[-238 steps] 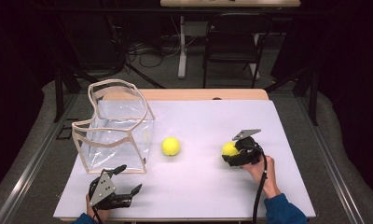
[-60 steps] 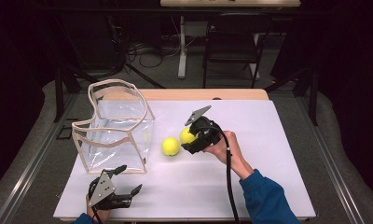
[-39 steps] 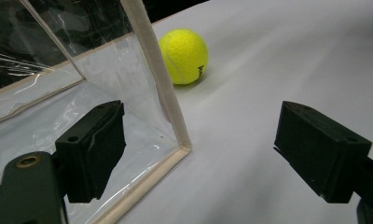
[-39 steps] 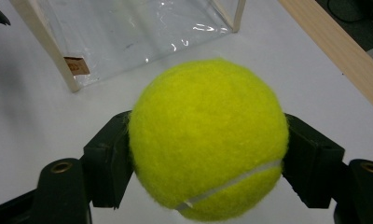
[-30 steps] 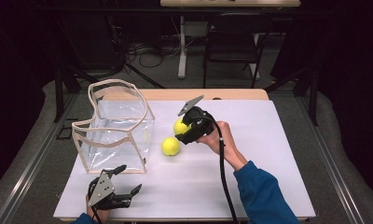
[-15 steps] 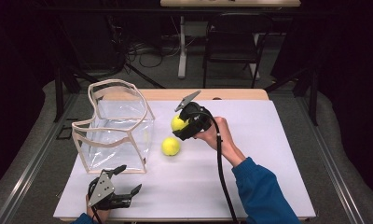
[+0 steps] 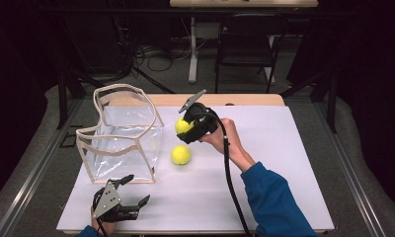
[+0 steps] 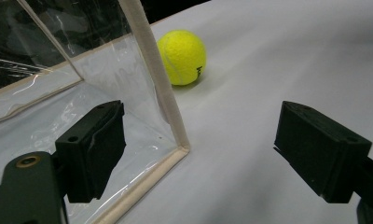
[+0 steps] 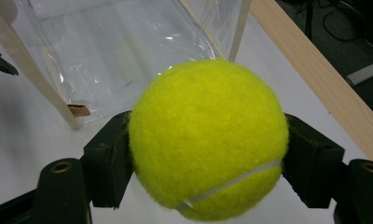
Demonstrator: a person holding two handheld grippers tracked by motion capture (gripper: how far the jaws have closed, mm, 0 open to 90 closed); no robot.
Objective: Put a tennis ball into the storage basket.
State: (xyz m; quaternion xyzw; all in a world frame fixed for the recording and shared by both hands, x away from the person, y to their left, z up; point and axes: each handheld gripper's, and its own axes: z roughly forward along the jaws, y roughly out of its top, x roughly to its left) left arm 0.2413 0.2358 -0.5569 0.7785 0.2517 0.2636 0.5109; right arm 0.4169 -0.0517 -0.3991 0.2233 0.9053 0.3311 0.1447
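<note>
Right gripper [image 7: 188, 129] is carrying a fuzzy yellow tennis ball [image 9: 208, 140], its two black fingers [image 9: 107, 163] clamped on opposite sides of it. I'm holding it lifted off the white counter [image 7: 284, 173], just beside the clear plastic bag with cream fabric trim [image 7: 124, 136]. My guess is the height is there to clear the bag's stiff upper rim, since the bag is standing open-topped and the ball most likely goes in from above.

A second yellow tennis ball [image 7: 181, 154] is sitting on the counter near the bag's right wall, apart from it; from the left gripper view it is lying just past the bag's corner seam [image 8: 159, 84].

Left gripper [image 7: 131, 195] is resting at the counter's near edge by the bag's front corner, fingers spread wide with nothing between them, probably parked ready to steady the bag.

Bag walls are glossy, creased film; the trim looks woven. Ball felt is nappy with a pale seam line.
</note>
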